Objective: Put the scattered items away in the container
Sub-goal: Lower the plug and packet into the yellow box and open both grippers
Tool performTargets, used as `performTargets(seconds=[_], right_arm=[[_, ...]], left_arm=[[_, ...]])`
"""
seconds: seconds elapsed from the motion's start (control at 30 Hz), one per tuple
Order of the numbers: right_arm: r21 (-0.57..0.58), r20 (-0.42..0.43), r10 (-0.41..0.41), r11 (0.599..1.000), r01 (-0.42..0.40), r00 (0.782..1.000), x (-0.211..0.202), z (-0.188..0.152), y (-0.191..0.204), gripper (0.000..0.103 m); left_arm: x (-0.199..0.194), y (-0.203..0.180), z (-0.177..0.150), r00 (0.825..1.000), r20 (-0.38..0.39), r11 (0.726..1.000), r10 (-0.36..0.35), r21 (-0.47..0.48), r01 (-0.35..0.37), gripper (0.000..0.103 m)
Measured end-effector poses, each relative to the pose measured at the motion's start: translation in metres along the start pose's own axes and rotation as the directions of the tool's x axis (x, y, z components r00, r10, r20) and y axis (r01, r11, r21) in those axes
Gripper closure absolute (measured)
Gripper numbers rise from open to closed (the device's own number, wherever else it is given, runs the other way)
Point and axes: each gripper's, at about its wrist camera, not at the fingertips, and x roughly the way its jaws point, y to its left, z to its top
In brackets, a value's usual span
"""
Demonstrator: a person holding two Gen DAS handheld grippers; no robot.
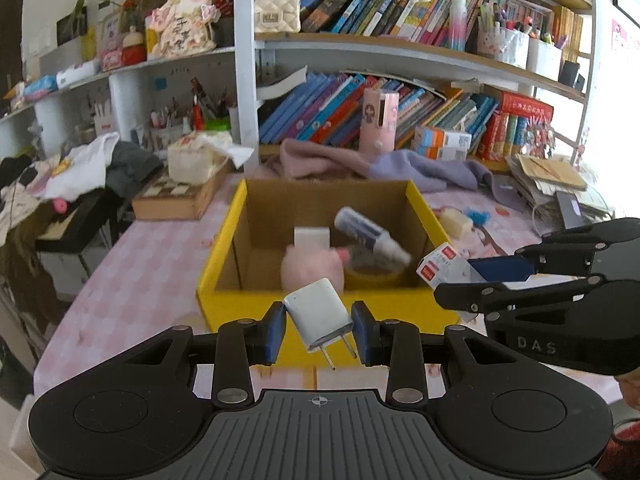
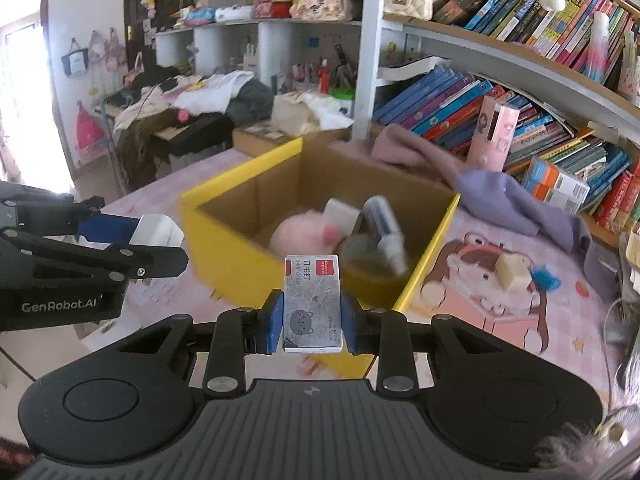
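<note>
- Left gripper point(image 1: 319, 327): jaws clamped on a white charger plug point(image 1: 319, 314), tilted, prongs pointing down toward the camera.
- Right gripper point(image 2: 312, 322): jaws closed on a small staple box point(image 2: 312, 304), held upright, printed face toward the camera.
- Yellow cardboard box point(image 1: 224, 256) sits on the pink-clothed counter point(image 1: 132, 280), just beyond both grippers.
- Inside the box: pink plush toy point(image 1: 310, 272), spray bottle point(image 1: 370, 234), white block point(image 1: 312, 240).
- Cream block point(image 2: 514, 272) lies on the counter, right of the box.
</note>
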Motion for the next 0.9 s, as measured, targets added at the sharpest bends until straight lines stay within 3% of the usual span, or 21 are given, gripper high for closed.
performTargets(seconds=[0.3, 0.5, 0.9], right_arm=[[-0.029, -0.024, 0.027, 0.999, -0.028, 0.999, 0.06, 0.035, -0.036, 0.075], [-0.056, -0.106, 0.064, 0.996, -0.071, 0.992, 0.115, 0.055, -0.055, 0.075], [-0.122, -0.262, 0.113, 0.981, -0.149, 0.958, 0.183, 0.067, -0.068, 0.074]], left_arm=[[0.064, 0.005, 0.053, 0.999, -0.032, 1.0, -0.001, 0.009, 0.001, 0.069], [0.119, 0.0, 0.087, 0.996, -0.088, 0.999, 0.001, 0.052, 0.004, 0.069], [0.222, 0.005, 0.095, 0.953, -0.303, 1.0, -0.013, -0.012, 0.01, 0.069]])
